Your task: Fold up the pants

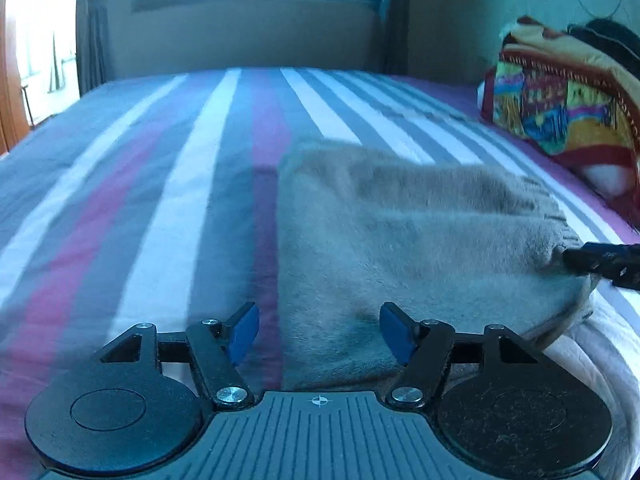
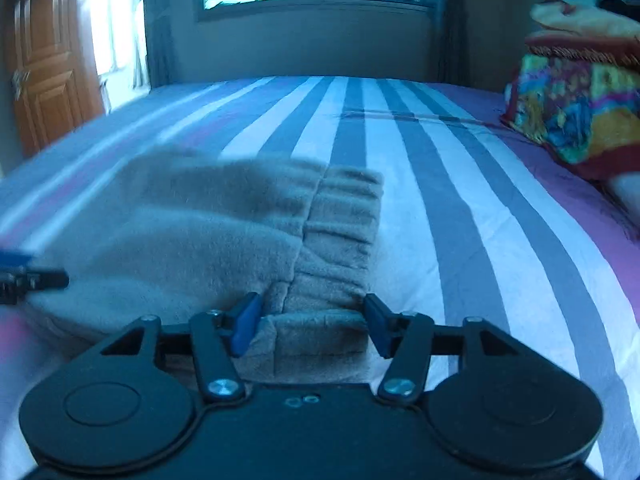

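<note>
the grey fleece pants (image 1: pixel 420 248) lie folded in a compact bundle on the near part of the striped bed (image 1: pixel 160 200), waistband to the right. the left hand-held gripper (image 1: pixel 319 330) stands released, nothing pinched, over the bundle's near left edge; the right hand-held gripper (image 2: pixel 312 326) is likewise released, astride the gathered waistband (image 2: pixel 340 232). to finish well, back both away level so no pad drags the fleece, then check the edges align.

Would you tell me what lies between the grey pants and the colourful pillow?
Only bare striped sheet lies between the pants and the pillow; the right wrist view shows it best.
</note>
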